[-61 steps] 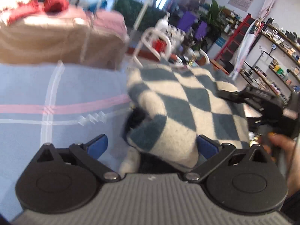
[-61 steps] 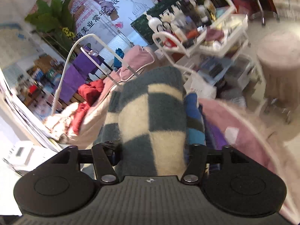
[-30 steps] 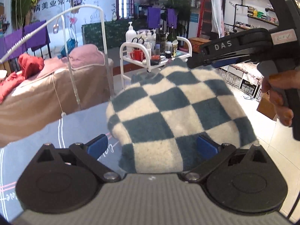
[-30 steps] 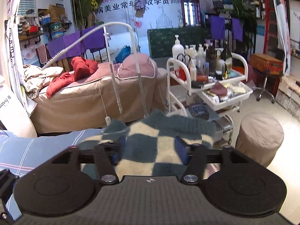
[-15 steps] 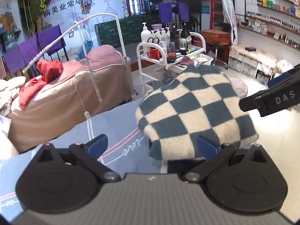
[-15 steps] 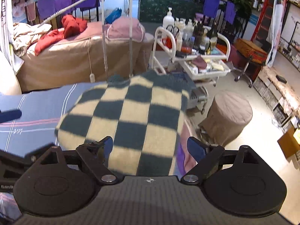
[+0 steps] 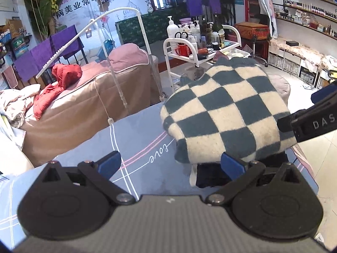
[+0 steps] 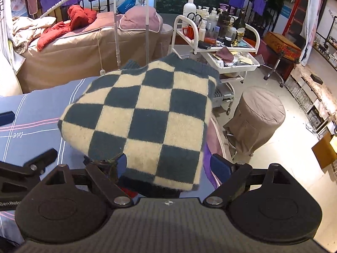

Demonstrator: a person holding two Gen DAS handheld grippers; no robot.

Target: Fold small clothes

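Since a second ago the right tongs (image 8: 168, 164) have let go of the checkered sweater (image 8: 145, 118) and drawn back, and the left tongs (image 7: 171, 164) have pulled away to the left of it. Both pairs now stand wide open with nothing between their blue pads. The sweater, in dark teal and cream squares, lies folded into a thick bundle near the far right corner of the bed (image 7: 134, 139), which is covered in a blue-grey sheet (image 8: 42, 109) with white and pink stripes and the word "love" in script. It rests on top of other folded garments: a dark one shows under its near edge, and purple and pink cloth shows at its right side, at the right edge of the bed. In the left wrist view the sweater (image 7: 227, 113) sits ahead and to the right, its near edge above the right pad, while the right tongs (image 7: 309, 122) reach in from the right with one finger close against its right side; whether it touches cannot be told. In the right wrist view the left tongs (image 8: 23, 145) show at the left, beside the bundle. Beyond the bed stand a massage couch (image 8: 84, 42) with a red jacket (image 8: 78, 16) on it, a white trolley (image 8: 219, 46) crowded with bottles, and a round stool (image 8: 257, 118).
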